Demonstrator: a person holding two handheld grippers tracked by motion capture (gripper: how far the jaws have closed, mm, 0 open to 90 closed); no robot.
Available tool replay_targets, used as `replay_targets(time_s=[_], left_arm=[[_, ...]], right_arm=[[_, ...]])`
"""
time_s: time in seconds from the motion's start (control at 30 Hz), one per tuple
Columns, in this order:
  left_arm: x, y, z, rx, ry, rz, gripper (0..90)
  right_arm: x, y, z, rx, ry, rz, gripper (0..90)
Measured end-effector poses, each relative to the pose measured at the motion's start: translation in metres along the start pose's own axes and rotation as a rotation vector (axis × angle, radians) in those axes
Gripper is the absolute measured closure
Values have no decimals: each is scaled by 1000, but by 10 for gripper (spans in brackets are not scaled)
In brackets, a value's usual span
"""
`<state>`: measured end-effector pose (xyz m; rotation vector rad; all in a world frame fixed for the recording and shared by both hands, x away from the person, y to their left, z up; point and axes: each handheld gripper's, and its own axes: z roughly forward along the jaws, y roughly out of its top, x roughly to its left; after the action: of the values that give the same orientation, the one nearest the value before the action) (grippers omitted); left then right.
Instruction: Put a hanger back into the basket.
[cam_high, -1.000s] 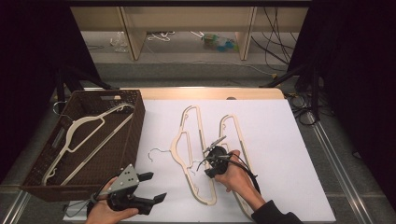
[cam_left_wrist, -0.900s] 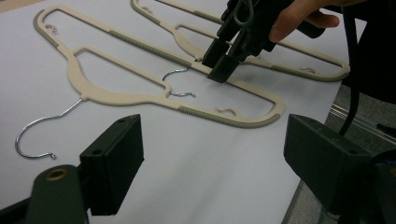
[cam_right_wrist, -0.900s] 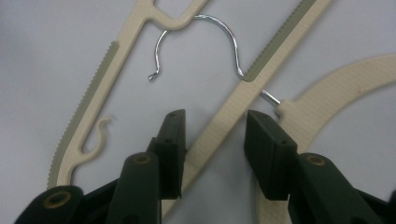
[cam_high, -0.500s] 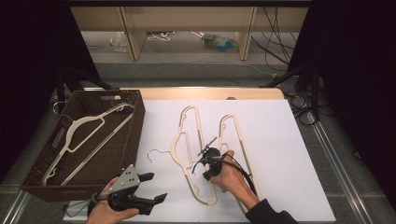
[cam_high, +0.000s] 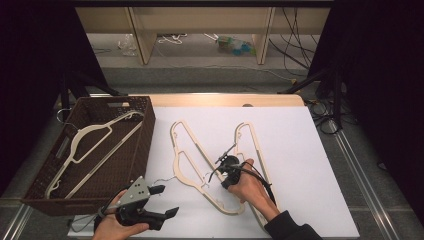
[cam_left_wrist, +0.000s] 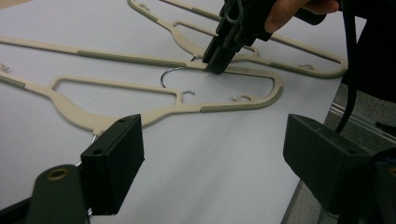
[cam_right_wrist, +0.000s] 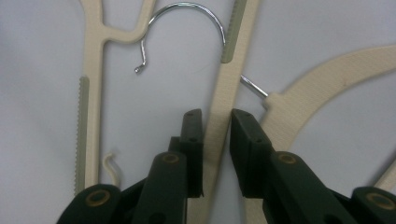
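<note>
The right gripper (cam_high: 226, 162) points down at the middle of the white tabletop (cam_high: 300, 150), and its jaws have just been closing around the straight bar of the left cream hanger (cam_high: 192, 167). In the right gripper view the bar (cam_right_wrist: 223, 107) runs up between the two black jaws, which stand close on either side of it; whether the pads press it yet I cannot tell. That hanger lies flat, from mid-table towards the near edge. A second cream hanger (cam_high: 252, 150) lies just beside it to the right, its metal hook (cam_right_wrist: 187, 28) curving over the bar. The left gripper (cam_high: 150, 205) hangs at the near left corner, jaws wide apart with nothing between them. A brown basket (cam_high: 142, 140) at the left edge holds a third hanger (cam_high: 90, 142)
</note>
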<state>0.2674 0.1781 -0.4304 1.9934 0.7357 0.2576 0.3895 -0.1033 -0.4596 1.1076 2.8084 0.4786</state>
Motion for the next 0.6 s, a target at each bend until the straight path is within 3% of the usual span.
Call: replay_targets(time_s=[0.3, 0.6], left_arm=[[0, 0, 0, 3, 4, -3, 205], [0, 0, 2, 5, 0, -7, 206]], right_arm=[[-4, -2, 1, -9, -2, 18, 763], [0, 2, 2, 16, -26, -14, 765]])
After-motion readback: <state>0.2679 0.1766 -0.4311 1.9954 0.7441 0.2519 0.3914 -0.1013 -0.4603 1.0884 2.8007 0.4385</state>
